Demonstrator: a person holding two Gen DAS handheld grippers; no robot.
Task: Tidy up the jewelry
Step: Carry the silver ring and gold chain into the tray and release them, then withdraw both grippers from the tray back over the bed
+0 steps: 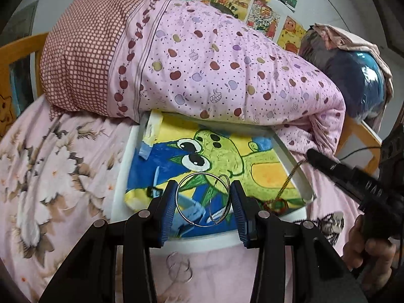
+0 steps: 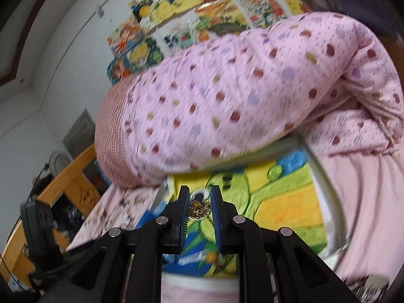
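My left gripper [image 1: 204, 185] is shut on thin silver hoops [image 1: 193, 224], which span the gap between its blue pads. It hangs over a frog painting in a white frame [image 1: 282, 151] lying on the bed. My right gripper [image 2: 200, 190] is shut on a bunched gold chain [image 2: 198, 208], also above the frog painting [image 2: 277, 202]. In the left wrist view the right gripper [image 1: 311, 154] comes in from the right, and the gold chain [image 1: 286, 181] dangles from its tip down toward the frame's right corner.
A rolled pink apple-print quilt [image 1: 214, 70] lies over the frame's far edge. A few clear rings [image 1: 179, 269] rest on the pink floral sheet [image 1: 50, 176] near the frame's front edge. Wooden bed rails [image 1: 22, 50] and a poster-covered wall [image 1: 262, 12] stand behind. A hand [image 1: 366, 250] holds the right gripper.
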